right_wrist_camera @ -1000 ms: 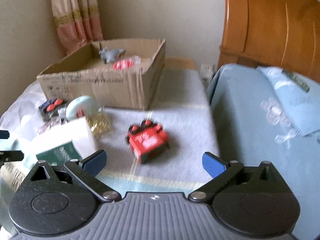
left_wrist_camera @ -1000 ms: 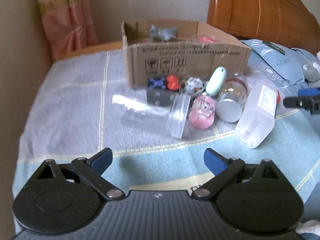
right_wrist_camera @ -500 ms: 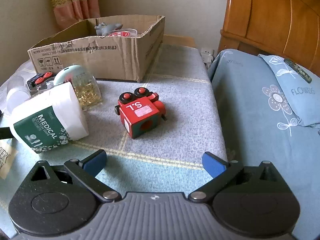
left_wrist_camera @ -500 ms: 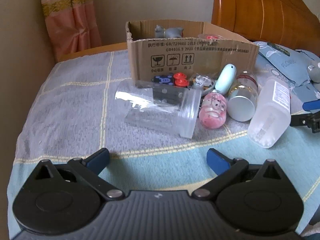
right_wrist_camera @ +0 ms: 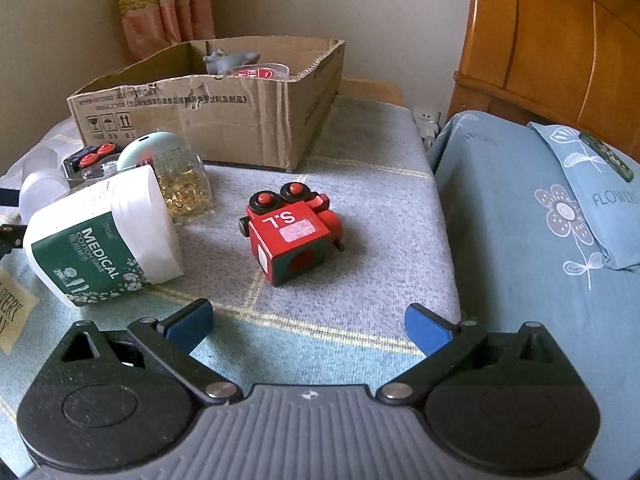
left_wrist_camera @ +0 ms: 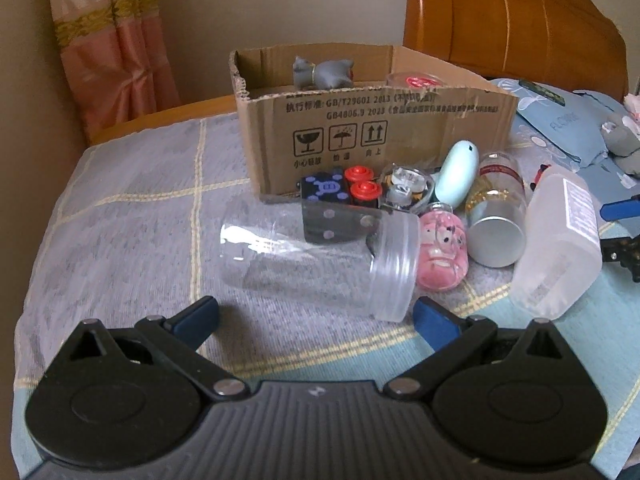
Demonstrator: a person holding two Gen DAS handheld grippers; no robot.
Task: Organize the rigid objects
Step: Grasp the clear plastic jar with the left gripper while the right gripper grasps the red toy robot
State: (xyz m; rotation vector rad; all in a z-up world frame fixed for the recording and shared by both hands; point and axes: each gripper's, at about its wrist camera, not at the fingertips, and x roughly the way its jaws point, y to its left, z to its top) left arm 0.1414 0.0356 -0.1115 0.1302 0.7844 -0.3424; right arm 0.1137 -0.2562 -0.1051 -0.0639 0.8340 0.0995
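- Bare blanket [left_wrist_camera: 132, 216] left of the clear jar [left_wrist_camera: 320, 264]: open ground, nothing in the way.
- Clear jar lying on its side just ahead of the wide-open left gripper [left_wrist_camera: 314, 314], its lid end close to the right fingertip.
- Behind the jar, packed tight against the cardboard box [left_wrist_camera: 380, 136]: black block, pink toy [left_wrist_camera: 440, 256], gold-pill bottle [left_wrist_camera: 496, 220], white bottle [left_wrist_camera: 560, 248]; hardly a gap between them.
- Around the red toy [right_wrist_camera: 292, 236]: free blanket on every side.
- Cotton-swab tub [right_wrist_camera: 104, 236] crowding the left of the right gripper [right_wrist_camera: 308, 326].
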